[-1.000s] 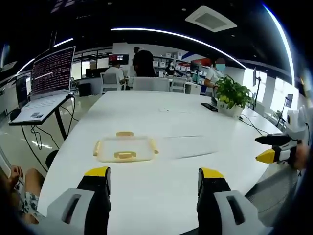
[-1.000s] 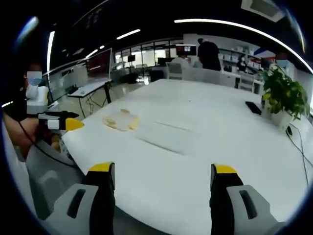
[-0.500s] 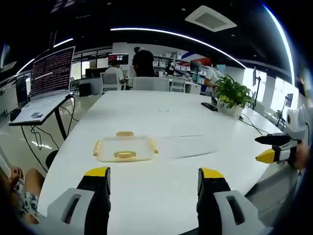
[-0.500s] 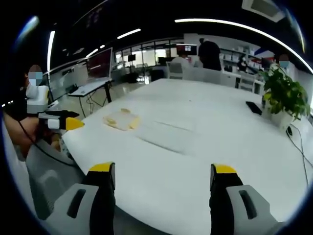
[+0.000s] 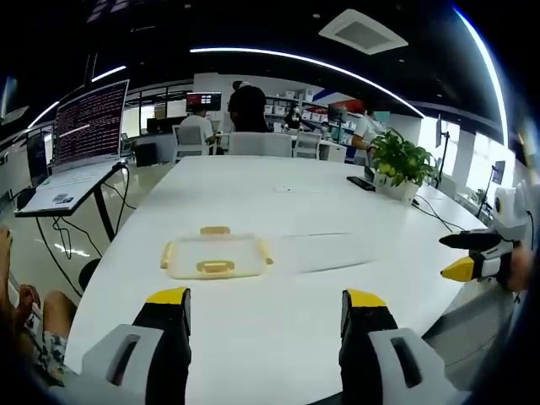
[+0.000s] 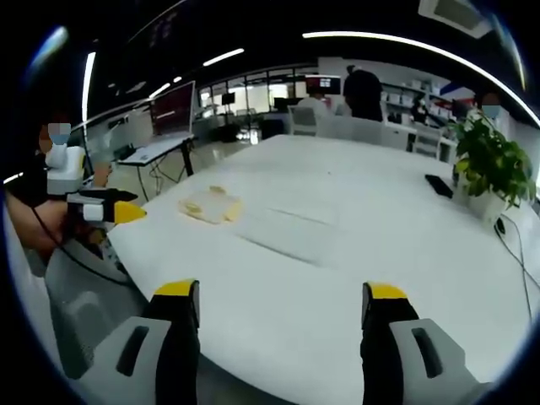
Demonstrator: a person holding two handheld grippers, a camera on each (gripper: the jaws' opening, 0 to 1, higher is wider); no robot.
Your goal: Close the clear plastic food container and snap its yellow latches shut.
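Note:
A clear plastic lid with yellow latches (image 5: 216, 256) lies flat on the white table (image 5: 253, 194), ahead of my left gripper (image 5: 263, 308), which stands open with nothing between its jaws. To the lid's right rests a faint clear container (image 5: 325, 251). In the right gripper view the lid (image 6: 209, 205) sits far left and the clear container (image 6: 283, 228) beside it. My right gripper (image 6: 281, 305) is open and empty over the table's near edge. The right gripper (image 5: 474, 256) enters the left gripper view at the right; the left gripper (image 6: 97, 208) shows at the left of the right gripper view.
A potted plant (image 5: 398, 164) and a dark phone (image 5: 361, 183) stand at the table's far right. A laptop on a stand (image 5: 80, 148) is left of the table. Chairs and people are at the far end (image 5: 245, 114). A person's knee (image 5: 51, 316) shows low left.

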